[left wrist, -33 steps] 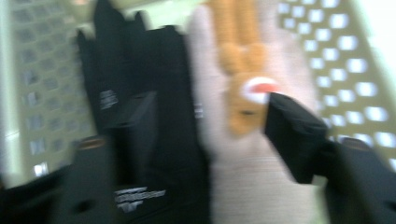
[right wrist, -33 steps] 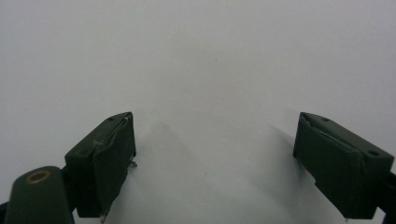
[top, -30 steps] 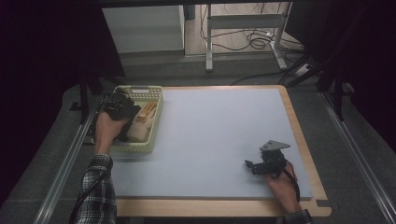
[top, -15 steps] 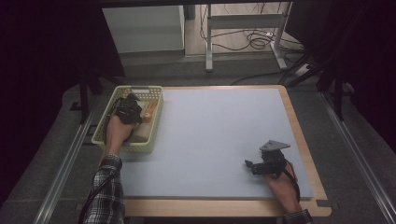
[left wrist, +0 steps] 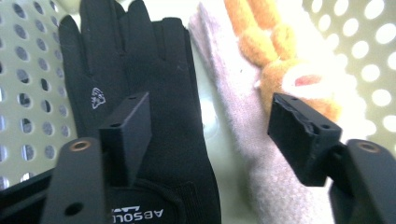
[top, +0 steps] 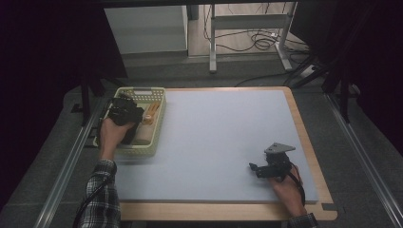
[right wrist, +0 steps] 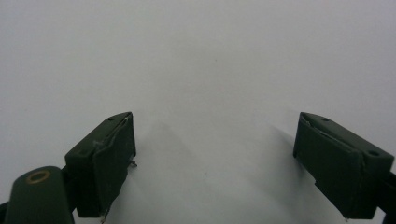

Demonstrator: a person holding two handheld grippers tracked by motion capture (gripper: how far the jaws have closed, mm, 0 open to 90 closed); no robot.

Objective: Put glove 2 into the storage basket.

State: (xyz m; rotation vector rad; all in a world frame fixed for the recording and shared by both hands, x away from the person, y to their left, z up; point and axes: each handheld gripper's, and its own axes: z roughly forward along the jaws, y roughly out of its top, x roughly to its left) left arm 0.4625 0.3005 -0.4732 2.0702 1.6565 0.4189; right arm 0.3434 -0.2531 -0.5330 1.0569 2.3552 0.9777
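Observation:
A pale green perforated basket (top: pixel 159 102) stands at the table's left edge. My left gripper (top: pixel 124 110) hovers inside it. In the left gripper view a black glove (left wrist: pixel 140 70) lies flat on the basket floor beside a pinkish cloth (left wrist: pixel 261 154) and an orange plush toy (left wrist: pixel 280 60). The left gripper (left wrist: pixel 210 126) has just been opening its jaws; they stand apart over the glove and cloth, pressing on nothing. My right gripper (top: pixel 259 169) rests on the mat at the front right. Seen in its own view, the right gripper (right wrist: pixel 215 158) is open over bare mat.
The light blue mat (top: pixel 223 142) covers the wooden-rimmed table (top: pixel 304 137). Metal rails run along both sides of the table. Behind it stand a white cabinet (top: pixel 142 28) and a metal frame with cables on the floor.
The left hand moved further into the basket, then drew back toward the near left. Its gripper let go of the black glove, which now lies in the basket. The right hand stayed still.

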